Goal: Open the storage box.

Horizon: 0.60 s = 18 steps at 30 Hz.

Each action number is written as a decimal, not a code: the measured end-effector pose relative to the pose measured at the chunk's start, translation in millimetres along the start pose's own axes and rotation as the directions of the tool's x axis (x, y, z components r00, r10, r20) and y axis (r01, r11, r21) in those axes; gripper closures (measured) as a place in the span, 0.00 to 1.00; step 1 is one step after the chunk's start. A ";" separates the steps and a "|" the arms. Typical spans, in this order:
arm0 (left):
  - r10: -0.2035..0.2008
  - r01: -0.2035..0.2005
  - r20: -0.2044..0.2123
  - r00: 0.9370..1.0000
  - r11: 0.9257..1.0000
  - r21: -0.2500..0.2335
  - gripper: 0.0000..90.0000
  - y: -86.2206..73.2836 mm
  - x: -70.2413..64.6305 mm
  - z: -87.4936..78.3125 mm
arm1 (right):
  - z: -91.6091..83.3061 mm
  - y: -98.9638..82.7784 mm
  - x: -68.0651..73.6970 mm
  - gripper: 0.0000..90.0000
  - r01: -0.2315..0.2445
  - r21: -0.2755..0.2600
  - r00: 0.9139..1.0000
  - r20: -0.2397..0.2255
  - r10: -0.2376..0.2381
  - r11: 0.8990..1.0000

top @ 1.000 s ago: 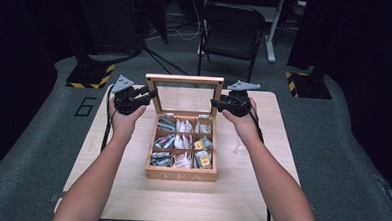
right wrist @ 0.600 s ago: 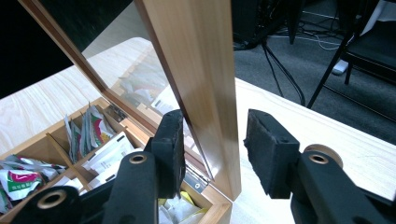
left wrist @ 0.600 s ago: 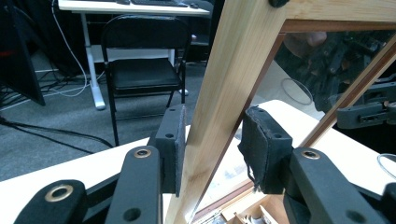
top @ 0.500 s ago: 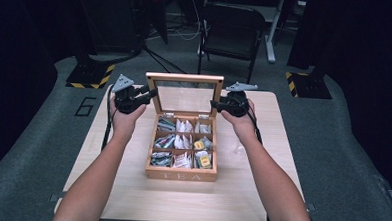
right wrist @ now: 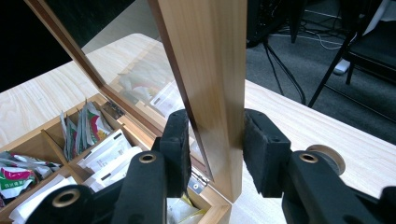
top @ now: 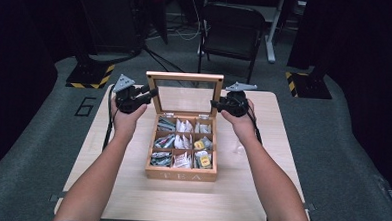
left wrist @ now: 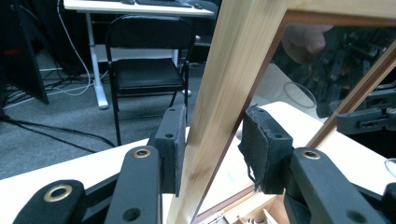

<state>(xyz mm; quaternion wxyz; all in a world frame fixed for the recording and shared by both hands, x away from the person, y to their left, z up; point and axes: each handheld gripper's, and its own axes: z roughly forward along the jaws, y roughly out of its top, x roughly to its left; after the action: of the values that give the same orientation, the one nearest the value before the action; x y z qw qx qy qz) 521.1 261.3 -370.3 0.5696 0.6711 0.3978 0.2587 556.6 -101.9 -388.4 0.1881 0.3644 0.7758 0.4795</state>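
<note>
Two grippers, one lid. Item: wooden tea box, set on the table, nine compartments stocked with sachets. Its glass-paned lid is stood upright on the hinges at the far edge of the box.

Left gripper: held at the left rail of the lid, above the far left corner of the box. The jaws are clamped on that rail, one pad on the outer wood and the other on the pane side.

Right gripper: held at the right rail, above the far right corner of the box. Its jaws have just been closing with the rail between them, and both pads are seen set against the wood.

Step in hand, as judged: the lid is gripped at both rails so that it can be swung on its hinges, most likely down over the box.

Handling notes: both rails are best moved together and at one pace, so that the frame is not twisted. The arc of the hinges should be followed, not forced. Pad pressure is better kept on the wood than on the glass. Sachets standing high in the far row of the box should be watched, as they could be caught under the lid.

Also noted: a folding chair beyond the far side of the box, well apart.
</note>
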 end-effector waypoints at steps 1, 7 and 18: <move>0.004 -0.004 0.001 1.000 1.000 0.010 0.67 -0.4 0.4 0.2 | 0.0 0.0 0.0 0.69 0.000 0.000 1.000 0.000 0.000 1.000; 0.003 -0.003 -0.001 1.000 1.000 0.020 0.66 -3.0 1.9 4.2 | 0.7 0.2 -1.3 0.70 -0.005 -0.002 1.000 0.002 0.005 1.000; 0.007 -0.006 -0.013 1.000 1.000 0.028 0.69 -6.2 5.6 10.3 | 3.1 1.0 -3.0 0.71 -0.015 -0.006 1.000 0.010 0.015 1.000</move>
<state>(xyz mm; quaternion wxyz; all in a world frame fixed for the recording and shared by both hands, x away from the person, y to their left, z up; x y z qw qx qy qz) 531.0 260.4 -379.1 0.5568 0.6786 0.4028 0.2594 560.9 -102.0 -389.2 0.1893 0.3719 0.7708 0.4813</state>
